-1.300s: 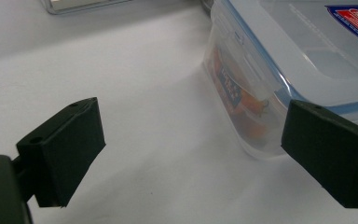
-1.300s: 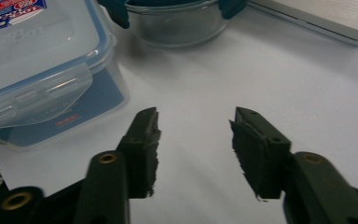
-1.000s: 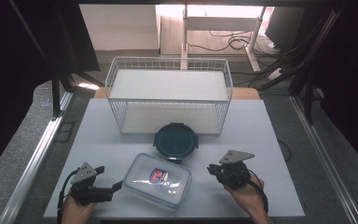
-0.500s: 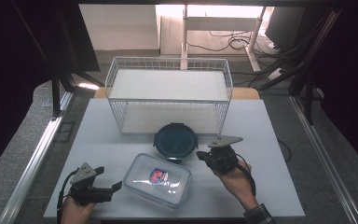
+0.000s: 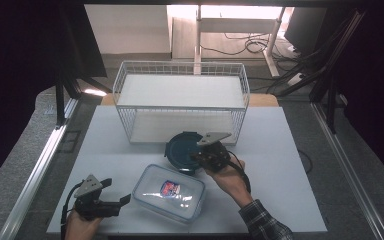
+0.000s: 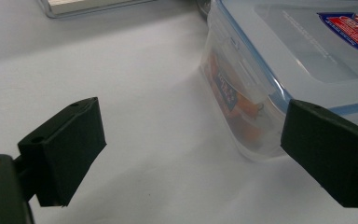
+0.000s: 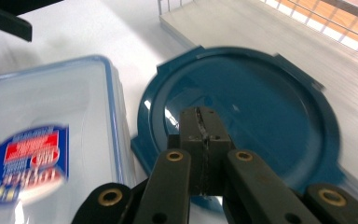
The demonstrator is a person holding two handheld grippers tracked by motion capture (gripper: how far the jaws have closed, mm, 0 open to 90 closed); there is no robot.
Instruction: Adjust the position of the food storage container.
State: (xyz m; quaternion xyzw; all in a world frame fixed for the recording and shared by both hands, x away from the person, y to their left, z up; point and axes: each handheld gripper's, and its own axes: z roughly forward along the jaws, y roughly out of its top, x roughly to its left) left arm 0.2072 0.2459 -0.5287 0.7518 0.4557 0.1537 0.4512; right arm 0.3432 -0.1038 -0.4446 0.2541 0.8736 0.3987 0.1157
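Two grippers are working at the white table (image 5: 290, 165), each doing a different job. The right gripper (image 7: 200, 126) is hanging over the round blue lid (image 7: 261, 116) with its jaws clenched together on nothing, the tips pointing at the lid's middle; judging by that pose, it is probably getting ready to press or nudge the lid rather than pinch it. The lid is lying flat directly under and ahead of this gripper, with the wire basket (image 5: 180, 100) just beyond it. To this gripper's left, the clear rectangular container (image 7: 42, 140), lid already on, is sitting just beside the blue lid. The left gripper (image 6: 191, 140) is resting low on the table with its jaws spread wide, the container's near corner (image 6: 247, 93) lying just ahead toward its right jaw, seemingly waiting to steady or grasp it.
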